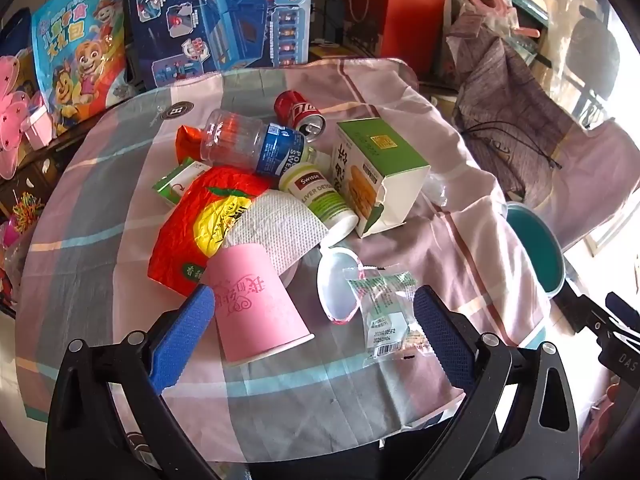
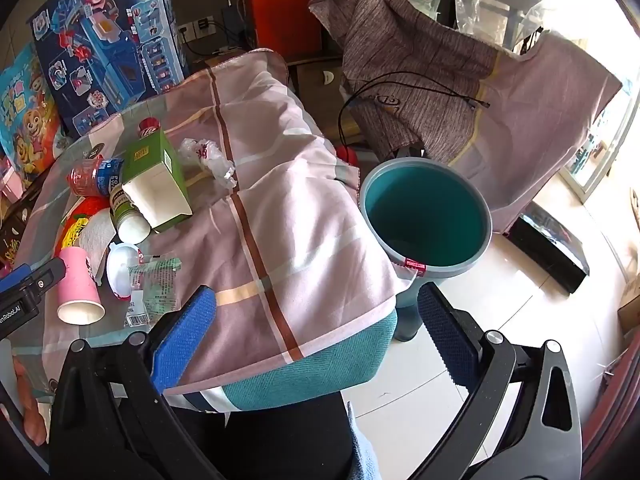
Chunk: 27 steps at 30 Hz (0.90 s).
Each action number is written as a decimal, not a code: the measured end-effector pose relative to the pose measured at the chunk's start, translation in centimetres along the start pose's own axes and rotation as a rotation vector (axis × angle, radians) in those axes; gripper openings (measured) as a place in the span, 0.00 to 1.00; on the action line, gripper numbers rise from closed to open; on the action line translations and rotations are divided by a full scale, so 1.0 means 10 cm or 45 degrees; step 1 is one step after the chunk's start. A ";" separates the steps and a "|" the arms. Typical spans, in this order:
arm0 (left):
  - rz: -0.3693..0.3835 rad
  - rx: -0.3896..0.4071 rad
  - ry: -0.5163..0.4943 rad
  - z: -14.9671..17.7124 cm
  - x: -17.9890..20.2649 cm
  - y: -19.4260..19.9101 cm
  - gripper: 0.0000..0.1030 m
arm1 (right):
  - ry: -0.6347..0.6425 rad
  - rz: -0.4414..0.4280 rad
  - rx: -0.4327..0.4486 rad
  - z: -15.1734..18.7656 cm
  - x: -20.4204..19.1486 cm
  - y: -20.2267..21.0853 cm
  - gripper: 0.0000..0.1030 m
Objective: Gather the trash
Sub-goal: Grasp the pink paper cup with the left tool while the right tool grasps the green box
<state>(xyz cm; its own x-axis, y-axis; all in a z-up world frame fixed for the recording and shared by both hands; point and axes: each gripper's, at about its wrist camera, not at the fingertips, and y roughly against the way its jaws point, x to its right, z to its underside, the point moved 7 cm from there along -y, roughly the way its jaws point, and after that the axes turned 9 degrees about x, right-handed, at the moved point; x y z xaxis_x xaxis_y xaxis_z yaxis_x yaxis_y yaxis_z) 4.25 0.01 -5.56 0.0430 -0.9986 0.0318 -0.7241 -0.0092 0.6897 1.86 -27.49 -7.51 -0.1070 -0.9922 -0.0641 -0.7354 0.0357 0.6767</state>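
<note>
A heap of trash lies on the checked cloth of the table (image 1: 100, 208): a pink paper cup (image 1: 256, 304) on its side, a clear snack wrapper (image 1: 386, 312), a white plastic lid (image 1: 334, 280), a paper towel (image 1: 276, 228), a red-and-yellow bag (image 1: 192, 232), a white supplement bottle (image 1: 320, 200), a green carton (image 1: 380, 168), a clear drink bottle (image 1: 248, 140) and a red can (image 1: 300, 114). My left gripper (image 1: 312, 308) hangs open just above the cup and wrapper. My right gripper (image 2: 316, 308) stands open over the table's corner, left of the teal bin (image 2: 428, 216) on the floor.
Toy boxes (image 1: 224, 16) and a cartoon bag (image 1: 80, 48) stand behind the table. A grey garment (image 2: 412, 76) drapes over a chair beyond the bin. A crumpled plastic scrap (image 2: 212, 156) lies on the cloth. White floor tiles (image 2: 500, 304) spread to the right.
</note>
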 end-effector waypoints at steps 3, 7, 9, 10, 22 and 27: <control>0.004 -0.007 0.005 0.01 0.00 0.00 0.96 | 0.000 0.000 -0.002 0.00 -0.02 0.00 0.94; 0.001 0.003 0.002 0.00 0.01 0.00 0.96 | -0.002 -0.001 -0.001 0.00 -0.02 0.00 0.94; -0.001 0.003 0.001 0.00 0.00 0.00 0.96 | -0.003 -0.001 0.000 0.00 -0.02 0.00 0.94; -0.001 0.005 0.000 0.00 0.00 0.00 0.96 | -0.003 -0.001 -0.001 0.00 -0.01 0.00 0.94; -0.001 -0.020 0.018 0.04 -0.10 -0.03 0.96 | 0.013 -0.020 -0.027 0.04 -0.14 -0.06 0.94; -0.013 -0.014 0.068 0.00 -0.44 -0.09 0.96 | 0.023 -0.036 -0.038 0.05 -0.17 -0.12 0.94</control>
<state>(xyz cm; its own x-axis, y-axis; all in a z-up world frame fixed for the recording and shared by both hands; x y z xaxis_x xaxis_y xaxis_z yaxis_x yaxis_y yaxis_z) 4.75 4.46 -6.32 0.0873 -0.9942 0.0629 -0.7156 -0.0186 0.6982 2.59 -25.77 -8.54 -0.0739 -0.9948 -0.0702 -0.7177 0.0042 0.6964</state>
